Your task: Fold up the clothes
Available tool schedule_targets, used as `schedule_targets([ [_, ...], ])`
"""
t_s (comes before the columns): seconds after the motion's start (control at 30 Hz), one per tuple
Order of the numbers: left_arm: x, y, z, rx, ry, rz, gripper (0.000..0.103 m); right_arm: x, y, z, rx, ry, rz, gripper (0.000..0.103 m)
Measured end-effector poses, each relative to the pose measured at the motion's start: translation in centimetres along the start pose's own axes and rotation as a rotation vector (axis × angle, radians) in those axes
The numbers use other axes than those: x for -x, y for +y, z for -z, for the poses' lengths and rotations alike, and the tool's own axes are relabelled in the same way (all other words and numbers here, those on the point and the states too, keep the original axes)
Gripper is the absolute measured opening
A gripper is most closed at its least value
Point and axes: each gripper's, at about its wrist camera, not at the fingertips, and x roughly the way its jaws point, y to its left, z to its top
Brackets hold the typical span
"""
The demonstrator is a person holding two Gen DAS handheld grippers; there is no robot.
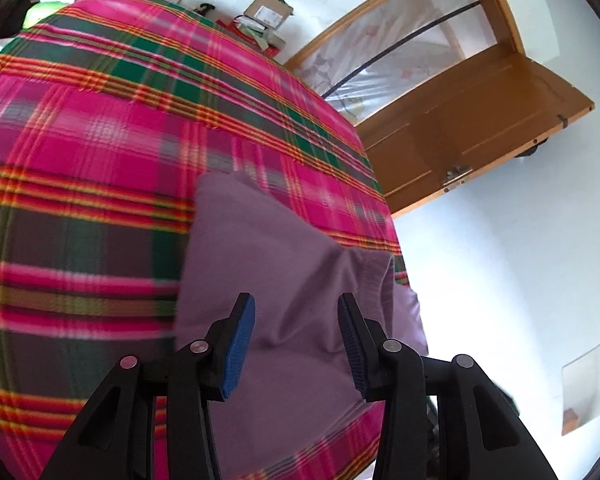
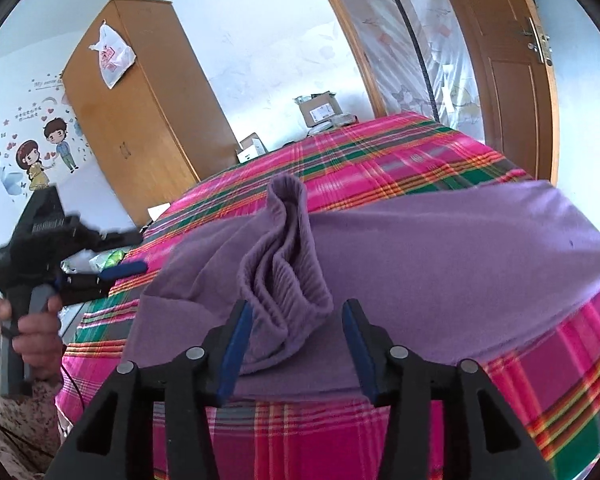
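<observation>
Pink-and-green plaid bedspread (image 2: 400,152) covers the bed, and the purple garment (image 2: 440,240) lies on it near the edge closest to you. Your right gripper (image 2: 296,344) has its jaws apart, with the ribbed cuff (image 2: 288,264) bunched upright between them but not pinched by the pads. Your left gripper (image 1: 296,340) is also open, over a smooth part of the same garment (image 1: 260,248), gripping nothing. The cuff stands in loose ridges, so it may slump or unroll and spoil the fold line. Because the cloth sits close to the bed's edge, a careless tug could drag it off.
</observation>
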Motion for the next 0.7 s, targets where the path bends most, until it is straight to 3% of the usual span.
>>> schedule_targets([
  [0.27,0.9,2.0,1.9,0.011,0.005,-0.045,0.045,-2.3,-0.2,-5.4,-0.009,0.0,-0.055,0.049],
  [0.4,1.1,2.3,2.9,-0.006,0.0,-0.065,0.045,-5.1,0.3,-6.3,0.008,0.115,-0.123,0.049],
  [0.53,1.1,2.4,3.0,-0.017,0.01,-0.064,0.045,-7.3,0.8,-5.8,0.053,0.194,-0.092,0.048],
  [0.7,0.6,2.5,2.9,-0.022,0.016,-0.061,0.045,-5.3,1.5,-6.2,0.1,0.088,-0.004,0.048],
])
